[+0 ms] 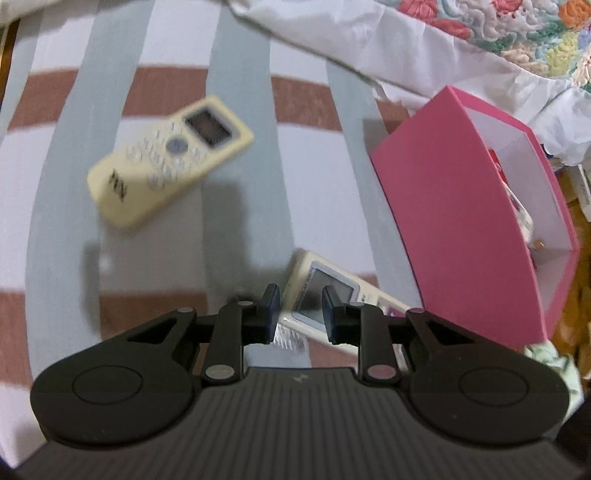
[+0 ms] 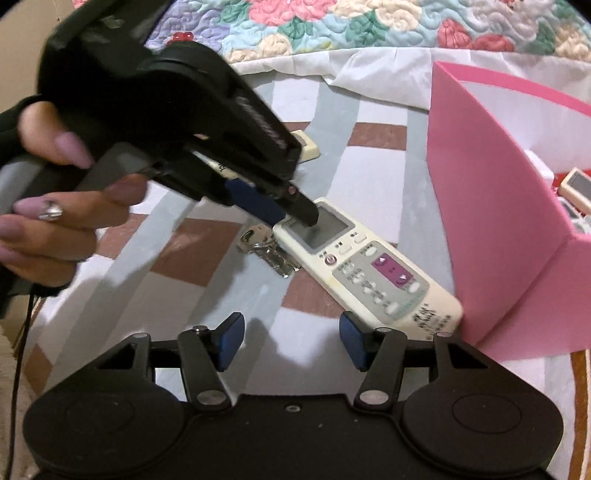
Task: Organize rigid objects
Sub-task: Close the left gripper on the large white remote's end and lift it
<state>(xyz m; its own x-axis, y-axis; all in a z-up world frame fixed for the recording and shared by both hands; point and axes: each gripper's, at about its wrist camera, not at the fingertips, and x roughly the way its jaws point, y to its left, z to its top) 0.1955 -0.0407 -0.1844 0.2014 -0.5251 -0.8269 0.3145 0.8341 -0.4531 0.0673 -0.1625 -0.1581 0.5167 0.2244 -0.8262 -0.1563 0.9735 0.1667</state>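
Note:
A white remote with a purple panel [image 2: 369,269] lies on the striped bedcover beside the pink box [image 2: 491,206]. My left gripper [image 1: 300,314] is open, its fingers either side of that remote's screen end [image 1: 325,295]; it also shows in the right wrist view [image 2: 284,210]. A yellowish remote [image 1: 170,158] lies farther off on the cover. A bunch of keys [image 2: 267,253] lies against the white remote. My right gripper [image 2: 291,341] is open and empty, just short of the white remote's near end.
The pink box [image 1: 454,225] holds other remotes [image 2: 576,188]. A floral quilt [image 2: 369,22] and white sheet [image 1: 369,40] lie behind. The hand holding the left gripper [image 2: 55,218] is at the left.

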